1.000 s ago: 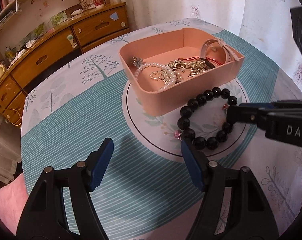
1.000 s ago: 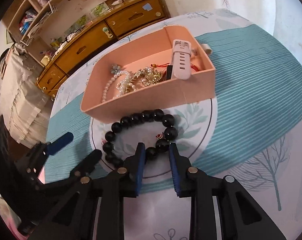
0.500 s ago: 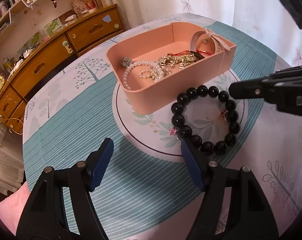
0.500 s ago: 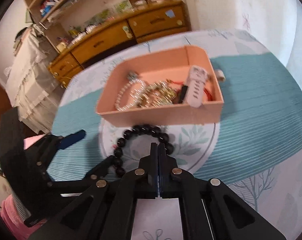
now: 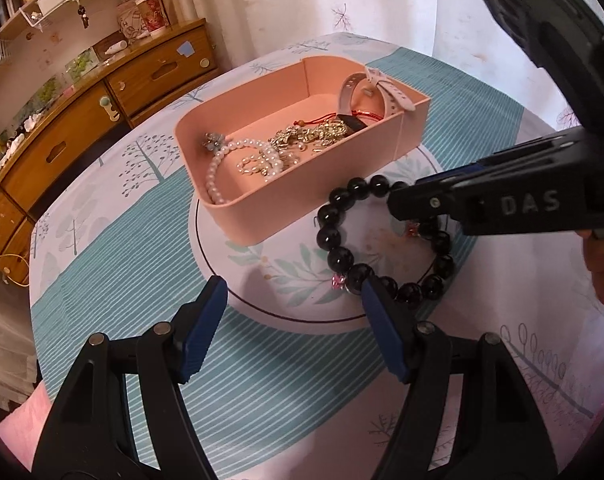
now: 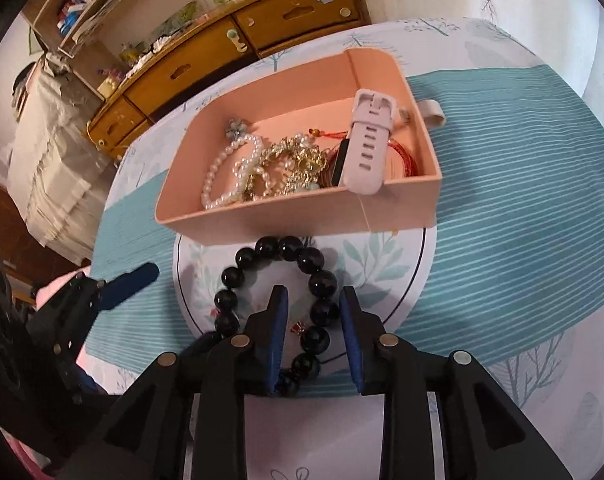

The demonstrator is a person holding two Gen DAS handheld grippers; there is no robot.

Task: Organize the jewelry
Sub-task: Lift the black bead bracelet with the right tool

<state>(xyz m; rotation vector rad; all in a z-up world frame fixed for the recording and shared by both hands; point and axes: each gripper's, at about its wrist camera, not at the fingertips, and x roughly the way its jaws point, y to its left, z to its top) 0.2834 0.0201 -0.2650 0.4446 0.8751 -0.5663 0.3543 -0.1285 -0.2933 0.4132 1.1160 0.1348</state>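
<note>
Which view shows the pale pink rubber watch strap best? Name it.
The right wrist view: the pale pink rubber watch strap faces the camera, its buckle and row of holes visible as it leans over the pink box wall. The left wrist view shows the strap edge-on at the far end, smaller, holes barely visible.

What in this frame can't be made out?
- Left view: the right gripper covers part of the bead bracelet; pad contact unclear.
- Right view: its fingers hide the bracelet's near beads.
- Both views: the watch face is hidden behind its strap.
</note>
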